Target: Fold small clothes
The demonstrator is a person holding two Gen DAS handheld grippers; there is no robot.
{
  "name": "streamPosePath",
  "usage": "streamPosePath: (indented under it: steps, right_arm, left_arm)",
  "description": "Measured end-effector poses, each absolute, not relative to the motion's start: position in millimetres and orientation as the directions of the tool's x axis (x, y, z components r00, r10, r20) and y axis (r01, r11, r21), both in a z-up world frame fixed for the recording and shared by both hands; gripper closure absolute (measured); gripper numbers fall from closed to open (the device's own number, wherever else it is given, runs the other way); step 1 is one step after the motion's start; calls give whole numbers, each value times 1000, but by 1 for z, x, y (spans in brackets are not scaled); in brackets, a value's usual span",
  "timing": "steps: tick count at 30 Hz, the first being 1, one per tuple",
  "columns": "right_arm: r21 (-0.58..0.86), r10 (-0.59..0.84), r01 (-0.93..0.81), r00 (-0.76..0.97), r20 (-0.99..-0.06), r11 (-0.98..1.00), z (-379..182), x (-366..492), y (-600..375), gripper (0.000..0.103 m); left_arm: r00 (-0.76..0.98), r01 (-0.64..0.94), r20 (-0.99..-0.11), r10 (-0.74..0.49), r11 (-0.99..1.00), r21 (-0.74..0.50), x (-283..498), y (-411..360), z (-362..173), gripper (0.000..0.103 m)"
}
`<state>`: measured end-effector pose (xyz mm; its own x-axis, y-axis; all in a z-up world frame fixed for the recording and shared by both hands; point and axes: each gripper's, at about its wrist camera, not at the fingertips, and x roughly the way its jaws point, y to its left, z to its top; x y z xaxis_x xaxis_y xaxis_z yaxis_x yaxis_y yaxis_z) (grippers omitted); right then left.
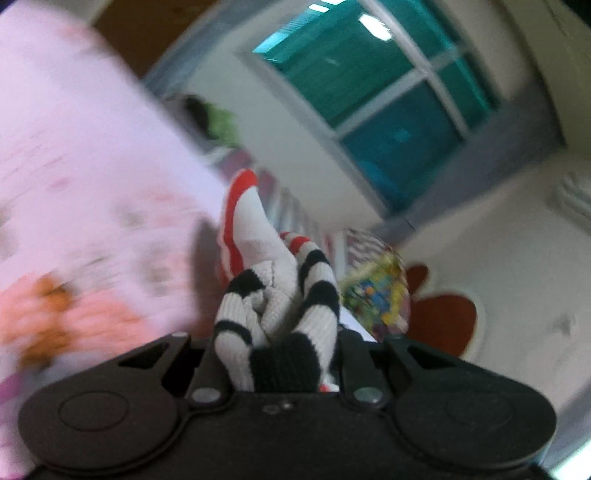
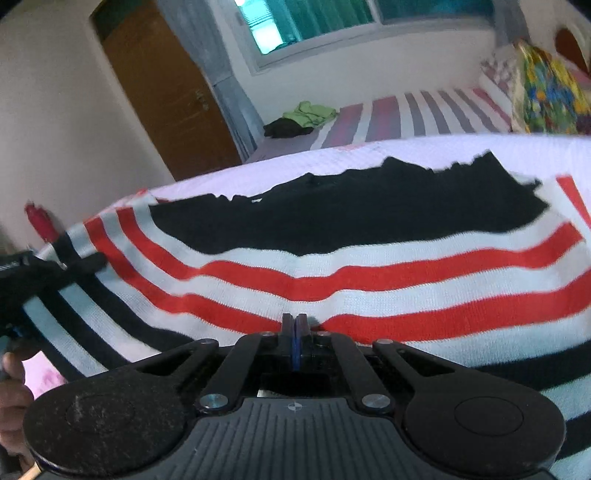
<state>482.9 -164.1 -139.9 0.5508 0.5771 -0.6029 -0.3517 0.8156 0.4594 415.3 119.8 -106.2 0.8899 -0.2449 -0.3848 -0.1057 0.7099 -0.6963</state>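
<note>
Two grippers, both on one striped knit garment (image 2: 332, 280). Landmark: the pink printed bedcover (image 2: 369, 147).

Right gripper (image 2: 295, 328): jaws fully together, nipping the near hem right at a red stripe. Cloth lay flat on the bedcover ahead of it, with a black panel (image 2: 351, 214) across the far half.

Left gripper (image 1: 280, 354): jaws nearly closed, with a thick bunch of black-and-white ribbed knit wadded between them. Red-striped cloth trailed ahead from that bunch, clear of the bedcover. Its view was tilted and smeared, so it looked mid-swing. In the right view it showed dark at the garment's left edge (image 2: 44, 273), with a hand (image 2: 11, 398) below.

Beyond the bedcover: a striped sheet (image 2: 406, 118) with a green cloth (image 2: 314, 110) and a dark one beside it, a multicoloured cushion (image 2: 550, 99), then a wooden door (image 2: 159, 88) and a window (image 2: 332, 18).

My read of the step: side fold, left carrying its edge over while right pinned the hem as anchor. Early in the fold, nothing stacked yet.

Next move needs: left carries its bunch across over the black panel, lays it down with edges lined up, then lets go. Right should hold until the cloth lands. Risk: the wadded grip drops a lump, so it needs smoothing.
</note>
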Motion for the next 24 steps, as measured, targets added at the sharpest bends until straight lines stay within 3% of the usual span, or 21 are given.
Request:
streamPosePath:
  steps: [5, 12, 13, 15, 16, 17, 18, 19, 21, 23, 24]
  right_arm:
    - [581, 580, -244, 638, -506, 776, -125, 474, -228, 103]
    - [682, 558, -104, 669, -491, 724, -126, 464, -316, 103]
    - [692, 556, -89, 672, -489, 717, -125, 461, -325, 103]
    - [710, 548, -51, 675, -493, 702, -124, 459, -342, 103]
    - [720, 541, -29, 680, -494, 693, -124, 458, -350, 99]
    - [726, 534, -8, 684, -497, 687, -121, 460, -355, 87]
    - [732, 523, 3, 698, -490, 682, -120, 458, -360, 34]
    - [742, 509, -13, 736, -447, 670, -116, 453, -366, 7]
    - [756, 539, -61, 738, -406, 652, -107, 454, -369, 8]
    - [762, 572, -97, 722, -389, 640, -102, 458, -364, 9]
    - [766, 595, -114, 705, -386, 633, -101, 461, -359, 15]
  left_arm:
    - [843, 16, -430, -324, 813, -582, 444, 56, -79, 86]
    - [694, 125, -600, -397, 888, -443, 477, -57, -105, 81]
    - [665, 164, -632, -398, 903, -397, 480, -79, -111, 74]
    - [655, 235, -655, -376, 926, -296, 478, -111, -117, 42]
    - [653, 284, -648, -391, 920, -269, 475, -121, -115, 18]
    - [641, 331, -632, -436, 900, -285, 468, -127, -109, 15]
    - [633, 366, -600, -489, 872, -324, 461, -125, -102, 15]
    - [634, 383, -559, -534, 845, -372, 452, -116, -93, 15]
    - [679, 358, -493, -545, 831, -425, 441, -86, -76, 19]
    - [752, 272, -455, -476, 854, -444, 434, -41, -67, 19]
    - [791, 201, -456, -408, 877, -437, 433, -17, -67, 20]
